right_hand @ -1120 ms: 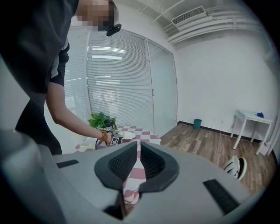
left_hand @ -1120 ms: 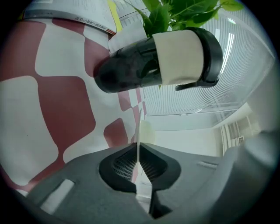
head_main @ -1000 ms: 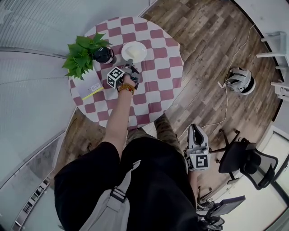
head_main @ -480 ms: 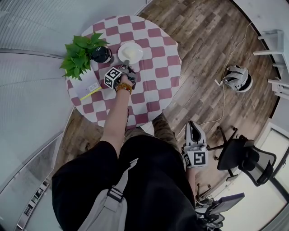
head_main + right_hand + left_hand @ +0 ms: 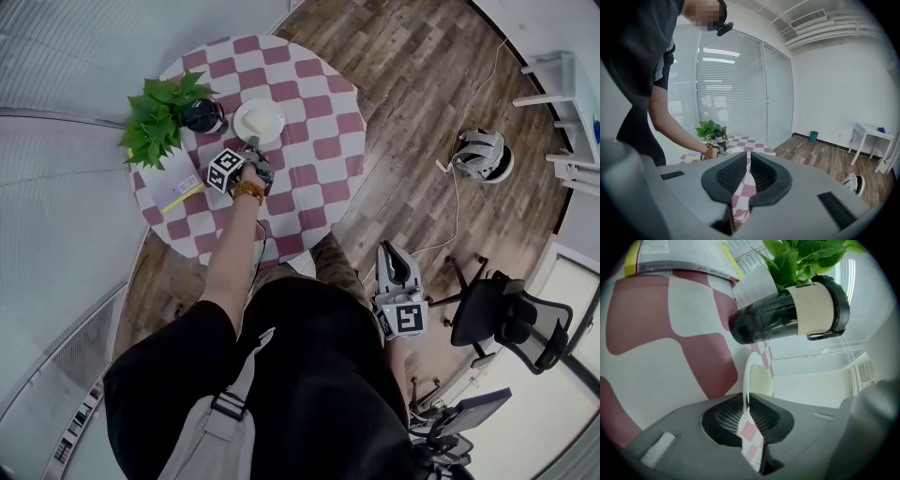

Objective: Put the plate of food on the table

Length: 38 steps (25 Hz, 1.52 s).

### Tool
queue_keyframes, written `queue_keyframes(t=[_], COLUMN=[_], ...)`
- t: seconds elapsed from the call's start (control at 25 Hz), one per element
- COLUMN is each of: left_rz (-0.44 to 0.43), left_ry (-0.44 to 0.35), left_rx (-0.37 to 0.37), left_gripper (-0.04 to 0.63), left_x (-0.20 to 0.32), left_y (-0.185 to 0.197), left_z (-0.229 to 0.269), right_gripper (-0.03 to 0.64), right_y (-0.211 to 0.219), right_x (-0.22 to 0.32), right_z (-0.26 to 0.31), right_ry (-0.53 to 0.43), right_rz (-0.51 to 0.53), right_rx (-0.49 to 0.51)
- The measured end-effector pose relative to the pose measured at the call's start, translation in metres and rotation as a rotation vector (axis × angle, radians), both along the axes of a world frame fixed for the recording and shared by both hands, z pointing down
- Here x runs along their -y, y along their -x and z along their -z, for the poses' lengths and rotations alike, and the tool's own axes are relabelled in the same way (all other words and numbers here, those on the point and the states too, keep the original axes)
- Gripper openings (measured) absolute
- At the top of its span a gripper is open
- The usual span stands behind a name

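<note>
A white plate point(image 5: 259, 121) with a pale mound of food point(image 5: 761, 381) rests on the round table with a red-and-white check cloth point(image 5: 319, 141). My left gripper point(image 5: 251, 146) reaches over the table from the near side and is shut on the plate's near rim. In the left gripper view the plate point(image 5: 749, 376) shows edge-on, its rim pinched between the jaws of the left gripper point(image 5: 746, 401). My right gripper point(image 5: 386, 251) hangs beside the person's leg, away from the table, shut and holding nothing. In its own view the right gripper point(image 5: 747, 159) points toward the table point(image 5: 745, 140).
A black tumbler with a beige band point(image 5: 787, 317) stands just left of the plate, beside a green potted plant point(image 5: 155, 117). A booklet with a yellow edge point(image 5: 178, 187) lies at the table's left. On the wood floor are a white device with a cable point(image 5: 483, 155) and a black office chair point(image 5: 506, 323).
The left gripper has stayed on the plate's near rim, and plate and gripper have kept their place on the table. The head view has drifted slightly. The right gripper still hangs at the side.
</note>
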<state>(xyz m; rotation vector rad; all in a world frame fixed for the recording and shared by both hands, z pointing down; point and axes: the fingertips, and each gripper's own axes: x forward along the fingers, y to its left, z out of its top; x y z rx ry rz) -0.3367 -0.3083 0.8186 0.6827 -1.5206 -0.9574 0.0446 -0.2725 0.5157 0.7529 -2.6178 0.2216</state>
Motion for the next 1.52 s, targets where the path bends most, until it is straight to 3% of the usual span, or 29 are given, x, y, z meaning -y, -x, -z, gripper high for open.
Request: queue_keyframes(t=[0.6,1.04,1.28,1.52], left_rz=[-0.015,-0.07,-0.229,-0.285], left_ry=[0.082,0.107,0.133,0.175], left_rx=[-0.071,-0.074,-0.045,-0.027], left_gripper=[0.086,0.086,0.086,0.086], left_x=[-0.043,-0.107,-0.155,-0.236], left_y=[-0.036,-0.045,-0.071,-0.091], left_z=[-0.009,-0.004,-0.003,-0.004], right_gripper=[0.015,0.015,0.015,0.015], right_y=[0.031,0.07,0.102,0.144], right_x=[-0.019,-0.041,-0.064,-0.086], right_z=[0.004,0.002,-0.004,0.001], right_ry=[-0.003,0.0,-0.023,-0.009], right_rz=[0.102,0.196,0.281,0.381], right_rx=[0.032,0.055,0.032,0.059])
